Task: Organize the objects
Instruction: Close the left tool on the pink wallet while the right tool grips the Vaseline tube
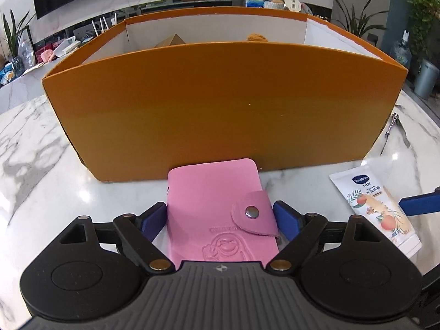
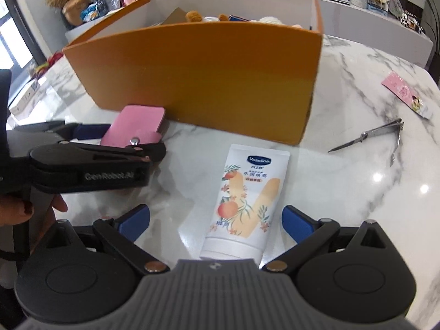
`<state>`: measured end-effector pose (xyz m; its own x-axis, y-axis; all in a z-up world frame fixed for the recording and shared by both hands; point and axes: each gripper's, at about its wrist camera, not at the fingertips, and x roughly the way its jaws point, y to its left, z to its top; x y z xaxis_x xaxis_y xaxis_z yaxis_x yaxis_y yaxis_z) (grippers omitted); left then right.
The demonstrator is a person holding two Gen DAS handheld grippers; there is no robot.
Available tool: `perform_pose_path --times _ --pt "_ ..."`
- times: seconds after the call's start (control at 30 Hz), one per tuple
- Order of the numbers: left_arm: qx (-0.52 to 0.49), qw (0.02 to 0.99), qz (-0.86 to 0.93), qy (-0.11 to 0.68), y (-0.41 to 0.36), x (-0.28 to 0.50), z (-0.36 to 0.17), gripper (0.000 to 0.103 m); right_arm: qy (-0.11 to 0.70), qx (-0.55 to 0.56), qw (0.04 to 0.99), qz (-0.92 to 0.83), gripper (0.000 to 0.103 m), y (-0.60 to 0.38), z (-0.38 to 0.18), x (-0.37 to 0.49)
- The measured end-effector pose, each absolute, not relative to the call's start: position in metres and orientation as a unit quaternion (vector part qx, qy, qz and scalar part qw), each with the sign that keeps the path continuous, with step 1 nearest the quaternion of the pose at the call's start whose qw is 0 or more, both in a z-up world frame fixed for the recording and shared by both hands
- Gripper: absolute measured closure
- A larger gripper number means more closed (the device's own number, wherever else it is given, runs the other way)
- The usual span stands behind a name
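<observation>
On the marble table (image 1: 41,148) before the orange box (image 1: 220,104), left tongs (image 1: 220,217) straddle the pink wallet (image 1: 214,209) wide; right tongs (image 2: 216,220) gape around the tube (image 2: 244,200).

Pink wallet (image 1: 220,214), orange box (image 1: 220,104), white peach-printed tube (image 2: 244,200), grey-veined, seemingly marble table (image 2: 357,82).

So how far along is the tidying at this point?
Partly done: several small items already sit inside the orange cardboard box. In hand, nearly: the left gripper stands open around the pink snap-button card wallet, and the right gripper stands open around the white peach-print lotion tube; both lie on the marble table. Still out: the steel nail clipper and a pink packet.
</observation>
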<state>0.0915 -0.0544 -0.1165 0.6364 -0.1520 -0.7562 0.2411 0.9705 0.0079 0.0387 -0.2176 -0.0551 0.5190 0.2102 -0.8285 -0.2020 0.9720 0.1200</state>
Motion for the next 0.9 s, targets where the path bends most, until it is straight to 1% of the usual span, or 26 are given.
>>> perform_pose_path --times 0.17,0.33,0.5,0.6,0.67,0.7,0.73,0.77,0.83,0.9 --pt "0.051 0.903 -0.114 0.410 -0.051 0.092 -0.118 0.005 0.467 -0.013 0.877 0.113 0.001 -0.211 -0.061 0.038" --pt "0.050 0.903 -0.114 0.411 -0.052 0.091 -0.116 0.006 0.458 -0.063 0.880 0.106 0.002 -0.199 -0.067 0.037" --pt "0.052 0.904 -0.117 0.409 -0.050 0.091 -0.118 0.005 0.456 -0.057 0.882 0.101 0.002 -0.200 -0.067 0.037" --pt "0.052 0.905 -0.118 0.405 -0.049 0.090 -0.118 0.005 0.453 -0.054 0.885 0.093 0.005 -0.199 -0.068 0.037" --pt "0.052 0.905 -0.118 0.404 -0.049 0.090 -0.118 0.005 0.450 -0.050 0.887 0.084 0.009 -0.200 -0.067 0.036" --pt "0.052 0.905 -0.118 0.404 -0.049 0.090 -0.118 0.005 0.449 -0.048 0.889 0.077 0.015 -0.201 -0.066 0.035" --pt "0.052 0.905 -0.118 0.404 -0.049 0.090 -0.118 0.005 0.448 -0.045 0.890 0.073 0.022 -0.202 -0.065 0.035" --pt "0.052 0.906 -0.118 0.404 -0.049 0.090 -0.118 0.005 0.445 -0.044 0.892 0.069 0.027 -0.204 -0.062 0.034" --pt "0.052 0.906 -0.118 0.404 -0.049 0.090 -0.118 0.005 0.441 -0.042 0.894 0.061 0.043 -0.207 -0.060 0.033" --pt "0.052 0.905 -0.118 0.404 -0.049 0.090 -0.118 0.005 0.439 -0.040 0.896 0.054 0.053 -0.210 -0.058 0.032"
